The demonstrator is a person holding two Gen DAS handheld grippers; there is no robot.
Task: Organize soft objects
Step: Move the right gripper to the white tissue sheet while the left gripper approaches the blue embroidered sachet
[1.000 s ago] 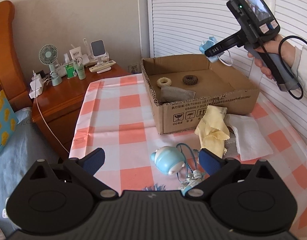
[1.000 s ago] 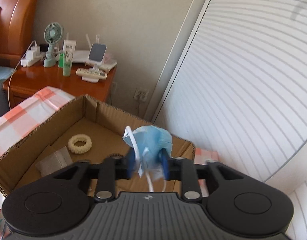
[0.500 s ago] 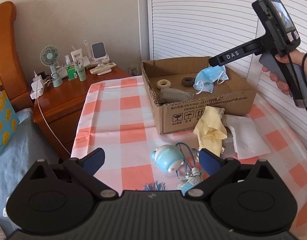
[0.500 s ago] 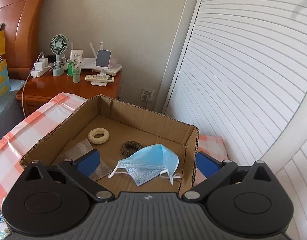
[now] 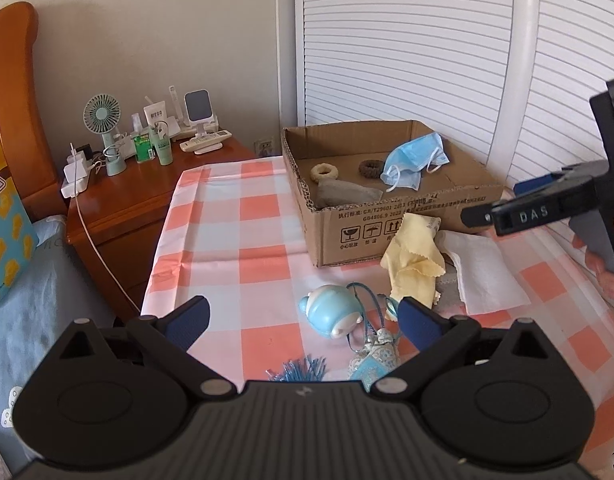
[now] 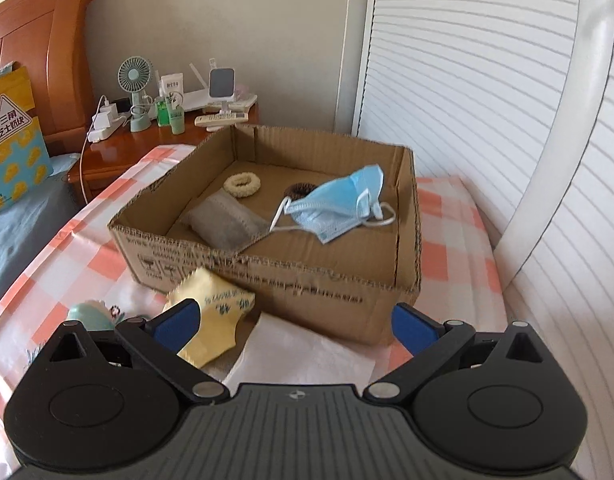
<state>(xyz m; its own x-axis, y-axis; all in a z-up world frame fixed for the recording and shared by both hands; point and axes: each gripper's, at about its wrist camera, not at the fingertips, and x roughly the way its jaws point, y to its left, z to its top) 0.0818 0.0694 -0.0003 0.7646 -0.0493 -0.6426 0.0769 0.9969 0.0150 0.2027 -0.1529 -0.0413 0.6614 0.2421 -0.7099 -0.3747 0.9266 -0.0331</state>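
Inside the cardboard box [image 6: 267, 280], the blue mask [image 6: 339, 204] lies beyond the empty, wide-open right gripper [image 6: 293, 326].

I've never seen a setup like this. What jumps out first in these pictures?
Probably the open cardboard box on the pink-checked tablecloth, with a blue face mask draped inside against its right wall beside two hair scrunchies and a grey pouch. In front of the box lie a yellow cloth and a white cloth, and a pale blue toy sits nearer.
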